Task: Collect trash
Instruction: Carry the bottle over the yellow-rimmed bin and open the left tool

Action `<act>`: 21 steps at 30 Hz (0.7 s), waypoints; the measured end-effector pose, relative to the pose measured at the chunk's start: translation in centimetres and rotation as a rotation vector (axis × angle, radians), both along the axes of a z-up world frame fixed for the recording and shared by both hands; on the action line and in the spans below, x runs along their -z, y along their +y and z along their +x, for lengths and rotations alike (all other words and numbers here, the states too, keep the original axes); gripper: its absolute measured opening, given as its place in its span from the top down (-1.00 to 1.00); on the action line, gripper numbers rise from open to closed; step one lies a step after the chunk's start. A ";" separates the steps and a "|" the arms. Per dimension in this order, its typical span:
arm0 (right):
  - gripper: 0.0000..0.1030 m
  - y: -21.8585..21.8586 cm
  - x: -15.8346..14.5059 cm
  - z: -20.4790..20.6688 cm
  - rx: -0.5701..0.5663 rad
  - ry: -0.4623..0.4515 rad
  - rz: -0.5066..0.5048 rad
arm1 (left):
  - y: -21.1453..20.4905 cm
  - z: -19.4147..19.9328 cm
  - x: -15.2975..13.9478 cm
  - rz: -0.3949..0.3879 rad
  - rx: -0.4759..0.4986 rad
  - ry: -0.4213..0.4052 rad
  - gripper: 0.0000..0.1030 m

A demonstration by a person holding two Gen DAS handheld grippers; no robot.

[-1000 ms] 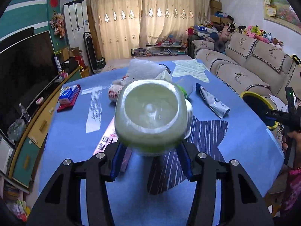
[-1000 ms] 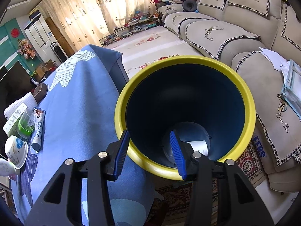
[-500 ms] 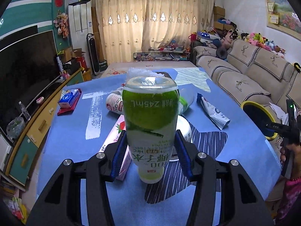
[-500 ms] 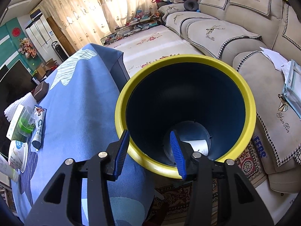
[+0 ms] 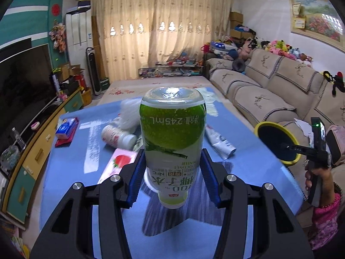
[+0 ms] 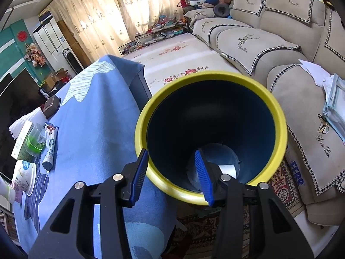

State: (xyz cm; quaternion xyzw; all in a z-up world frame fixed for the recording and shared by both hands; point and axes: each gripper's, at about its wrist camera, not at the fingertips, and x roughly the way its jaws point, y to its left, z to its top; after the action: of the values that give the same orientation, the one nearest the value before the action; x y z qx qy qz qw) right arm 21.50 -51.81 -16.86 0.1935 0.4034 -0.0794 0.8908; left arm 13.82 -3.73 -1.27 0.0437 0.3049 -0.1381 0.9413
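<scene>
My left gripper (image 5: 172,170) is shut on a green-labelled coconut water bottle (image 5: 172,133), held upside down above the blue tablecloth (image 5: 103,164), cap end toward me. My right gripper (image 6: 172,168) is shut on the yellow rim of a dark blue bin (image 6: 211,133), one finger inside and one outside; the bin hangs beside the table's right edge with a white scrap at its bottom. In the left wrist view that bin (image 5: 277,143) shows at the right, held by a person's hand (image 5: 317,179).
On the table lie a white bottle (image 5: 117,137), a pink strawberry carton (image 5: 120,161), a squeezed tube (image 5: 220,141), a blue-red packet (image 5: 65,129) and a white cup (image 6: 23,177). A beige sofa (image 6: 258,41) runs along the right; a TV cabinet (image 5: 28,157) stands left.
The left gripper has lifted the bottle off the table and tipped it up, so its label now faces the camera instead of its base. The bin and right gripper stay put.
</scene>
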 end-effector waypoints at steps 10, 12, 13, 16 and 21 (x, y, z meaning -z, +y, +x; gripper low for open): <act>0.16 -3.5 -0.7 -0.9 0.057 -0.010 0.010 | -8.0 3.0 -2.0 -0.001 0.181 -0.003 0.02; 0.16 -4.5 -0.9 -1.1 0.076 -0.014 0.011 | -10.0 3.8 -2.4 -0.010 0.228 0.004 0.02; 0.16 -5.0 -1.0 -1.2 0.085 -0.016 0.012 | -11.1 4.3 -2.5 -0.014 0.253 0.008 0.02; 0.16 -6.6 -1.2 -1.9 0.123 -0.021 0.015 | -15.0 5.7 -2.5 -0.009 0.333 0.016 0.02; 0.16 -8.6 -1.4 -3.0 0.171 -0.028 0.015 | -22.2 8.1 -1.3 -0.012 0.472 0.065 0.01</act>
State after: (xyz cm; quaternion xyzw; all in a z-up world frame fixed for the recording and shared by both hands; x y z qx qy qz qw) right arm 18.51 -60.41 -15.47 0.2351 0.3734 -0.1493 0.8849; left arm 21.88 -25.89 0.04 0.1035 0.3153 -0.3577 0.8729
